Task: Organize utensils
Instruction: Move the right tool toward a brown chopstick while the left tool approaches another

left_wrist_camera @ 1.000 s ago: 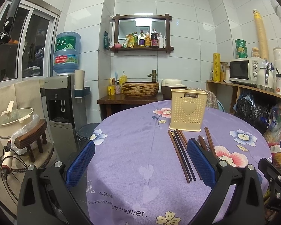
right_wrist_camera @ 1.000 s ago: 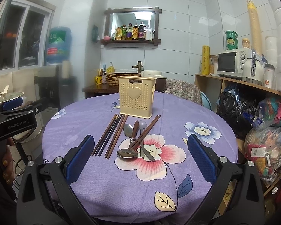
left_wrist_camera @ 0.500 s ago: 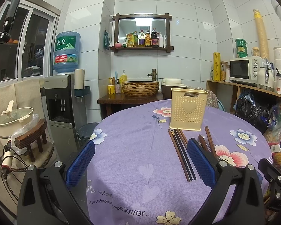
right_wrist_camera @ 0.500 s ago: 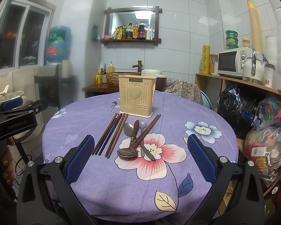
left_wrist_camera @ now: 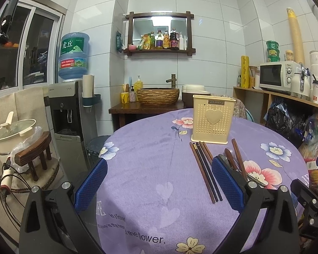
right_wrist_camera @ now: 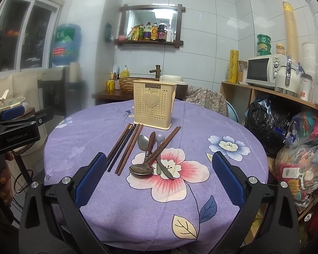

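On the round table's purple flowered cloth [right_wrist_camera: 125,201], nothing looks sorted yet: every utensil I can see lies loose in front of the cream utensil holder [right_wrist_camera: 154,104], which stands upright toward the far side. From where I stand the holder's inside is hidden; nothing pokes above its rim, so I judge it empty, though I cannot be sure. A bundle of dark chopsticks [right_wrist_camera: 125,147] lies fanned just before the holder's base. Beside them sits a small heap: a metal spoon [right_wrist_camera: 142,166] with its bowl nearest me, a brown-handled spoon [right_wrist_camera: 150,142], a grey spoon [right_wrist_camera: 159,137] and a single chopstick [right_wrist_camera: 164,146] slanting across them.

Both tools hang short of the work. The right gripper [right_wrist_camera: 159,177] has its blue fingers spread wide, framing the spoon heap without touching it. The left gripper [left_wrist_camera: 159,182] is likewise splayed and holding nothing, hovering over bare cloth, chopsticks just inside its right finger. So the whole job is left: lift each piece and stand it in the holder.
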